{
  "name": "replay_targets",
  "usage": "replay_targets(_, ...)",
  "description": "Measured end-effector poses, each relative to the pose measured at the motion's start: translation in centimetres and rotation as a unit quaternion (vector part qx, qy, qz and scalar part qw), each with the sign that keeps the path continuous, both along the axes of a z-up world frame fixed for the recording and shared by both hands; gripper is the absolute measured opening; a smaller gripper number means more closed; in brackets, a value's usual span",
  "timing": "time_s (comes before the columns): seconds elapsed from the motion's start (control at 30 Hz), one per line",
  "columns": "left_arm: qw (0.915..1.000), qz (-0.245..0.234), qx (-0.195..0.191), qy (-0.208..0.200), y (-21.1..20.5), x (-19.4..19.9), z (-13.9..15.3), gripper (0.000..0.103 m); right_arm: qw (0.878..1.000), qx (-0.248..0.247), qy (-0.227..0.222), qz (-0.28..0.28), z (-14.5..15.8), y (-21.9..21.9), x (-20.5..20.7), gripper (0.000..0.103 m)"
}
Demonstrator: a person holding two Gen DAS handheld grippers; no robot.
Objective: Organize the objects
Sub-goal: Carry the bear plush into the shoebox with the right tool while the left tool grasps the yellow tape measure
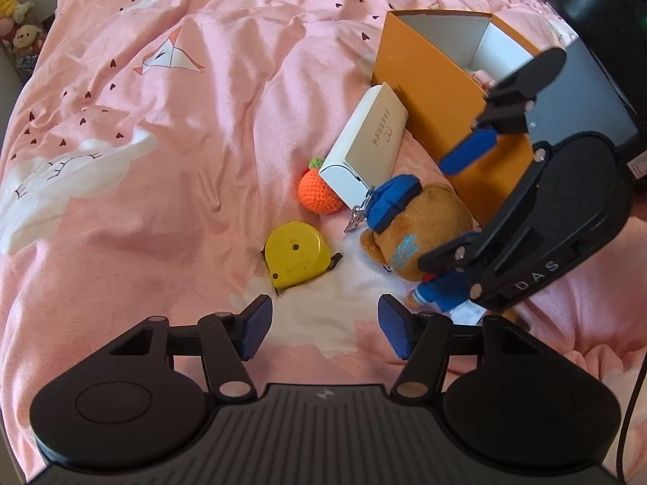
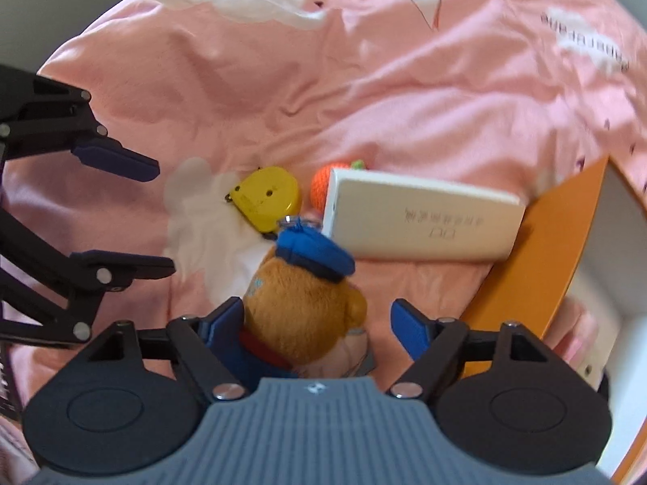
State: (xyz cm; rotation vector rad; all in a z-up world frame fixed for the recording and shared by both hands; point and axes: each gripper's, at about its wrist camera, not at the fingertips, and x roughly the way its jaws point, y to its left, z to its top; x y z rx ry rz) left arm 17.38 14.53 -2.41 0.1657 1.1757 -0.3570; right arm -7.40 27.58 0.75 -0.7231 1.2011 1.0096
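Note:
A brown plush bear point(image 1: 420, 226) with a blue cap lies on the pink bedspread; in the right wrist view the bear point(image 2: 303, 303) sits between my open right fingers. My right gripper point(image 2: 319, 327) straddles it, jaws wide, left pad touching the bear. A yellow tape measure point(image 1: 295, 258), an orange crochet fruit point(image 1: 319, 194) and a white box point(image 1: 364, 153) lie beside an open orange box point(image 1: 436, 93). My left gripper point(image 1: 323, 327) is open and empty, just short of the tape measure. The right gripper also shows in the left wrist view point(image 1: 449, 210).
The pink bedspread point(image 1: 182, 141) is rumpled. A dark appliance point(image 1: 606, 20) stands behind the orange box. Plush toys point(image 1: 16, 12) sit off the bed at far left. The left gripper shows in the right wrist view point(image 2: 161, 218).

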Motion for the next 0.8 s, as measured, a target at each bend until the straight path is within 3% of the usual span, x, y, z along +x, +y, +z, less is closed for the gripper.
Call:
replay_targets(0.13,0.9999,-0.012,0.005,-0.003,0.0,0.1,-0.2,0.071,0.998,-0.005,0.055,-0.032,-0.6,-0.7,0.1,0.074)
replay_targets(0.23,0.9993,-0.032,0.020,-0.007,-0.3,0.3,-0.6,0.070,0.995,0.016,0.091,-0.046,-1.1,-1.1,0.2,0.053)
replay_targets(0.33,0.9984,-0.048,0.028,-0.009,-0.5,0.6,-1.2,0.062,0.995,0.030,0.079,-0.046,-0.4,-1.2,-0.2,0.048)
replay_targets(0.5,0.9954,-0.088,0.037,-0.013,-1.2,1.1,-1.7,0.061,0.997,0.063,0.026,-0.032,3.6,-3.0,-0.9,0.047)
replay_targets(0.63,0.9977,-0.062,0.030,0.000,-1.0,2.8,-2.6,0.062,0.992,0.109,-0.008,-0.062,7.6,-5.8,0.4,0.047)
replay_targets(0.8,0.9988,0.033,-0.003,0.036,-0.1,5.3,-4.1,0.069,0.978,0.163,-0.025,-0.126,11.5,-10.5,2.8,0.047)
